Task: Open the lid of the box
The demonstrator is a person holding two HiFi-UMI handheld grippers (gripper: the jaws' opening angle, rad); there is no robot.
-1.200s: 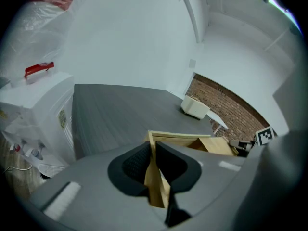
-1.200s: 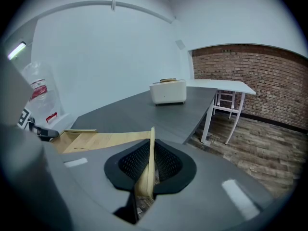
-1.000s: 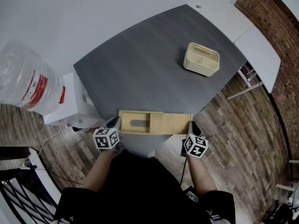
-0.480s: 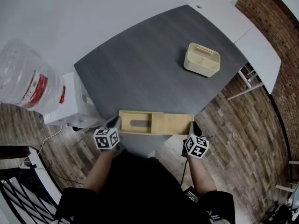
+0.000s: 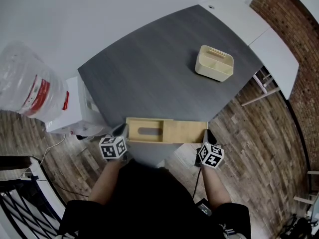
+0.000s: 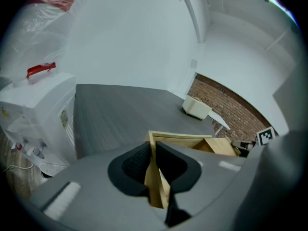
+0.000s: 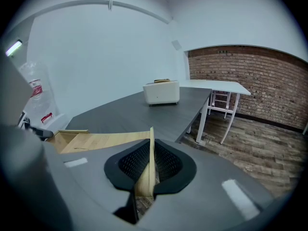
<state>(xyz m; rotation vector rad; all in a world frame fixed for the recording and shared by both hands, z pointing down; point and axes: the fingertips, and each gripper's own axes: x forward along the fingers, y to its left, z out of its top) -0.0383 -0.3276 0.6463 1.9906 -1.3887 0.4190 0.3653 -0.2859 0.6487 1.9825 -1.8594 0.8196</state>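
Table (image 5: 149, 68) open beyond the box (image 5: 164, 131), save a cream bin (image 5: 214, 62).

- A dark grey desk (image 5: 149, 68)
- A cream two-compartment caddy (image 5: 214, 62) stands upright near the desk's right edge
- A white water dispenser (image 5: 75, 111), topped by a clear bottle (image 5: 27, 83) with a red label, stands just beside the desk's left edge
- A white table (image 5: 259, 29) adjoins the far right edge
- Wooden floor (image 5: 259, 133), brick wall (image 5: 294, 14)
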